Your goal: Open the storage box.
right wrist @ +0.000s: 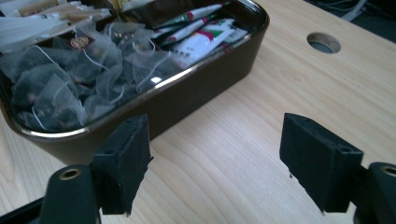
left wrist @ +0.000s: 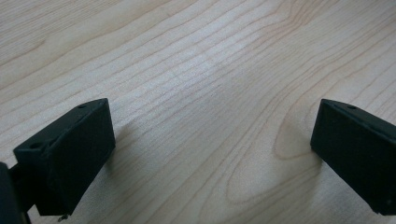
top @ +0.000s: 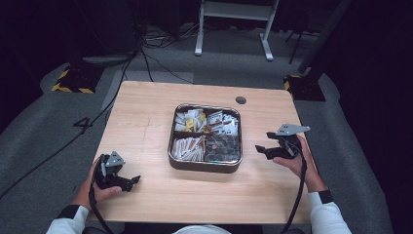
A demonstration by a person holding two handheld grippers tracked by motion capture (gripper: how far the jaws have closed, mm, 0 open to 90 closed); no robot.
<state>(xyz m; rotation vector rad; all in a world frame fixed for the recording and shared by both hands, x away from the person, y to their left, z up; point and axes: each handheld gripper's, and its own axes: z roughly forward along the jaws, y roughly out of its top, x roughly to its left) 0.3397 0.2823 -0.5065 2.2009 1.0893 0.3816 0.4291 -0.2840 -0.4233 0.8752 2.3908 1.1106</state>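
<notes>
Tray (top: 205, 165), dark metal, four compartments, centre of bench (top: 146, 112). Tea bags (right wrist: 70, 79) in its 4 o'clock compartment, nearest the right claw (right wrist: 215, 154). That claw: jaws wide apart, nothing between them, tray wall just ahead at its 10 o'clock. Advised: lift over the rim, descend on one bag, pinch the mesh. Left claw (left wrist: 210, 149): open, empty, over bare bench at 7 o'clock.

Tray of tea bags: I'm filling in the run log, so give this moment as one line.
left gripper: open, empty, on table | right gripper: open, empty, beside tray | tea bags: in tray
</notes>
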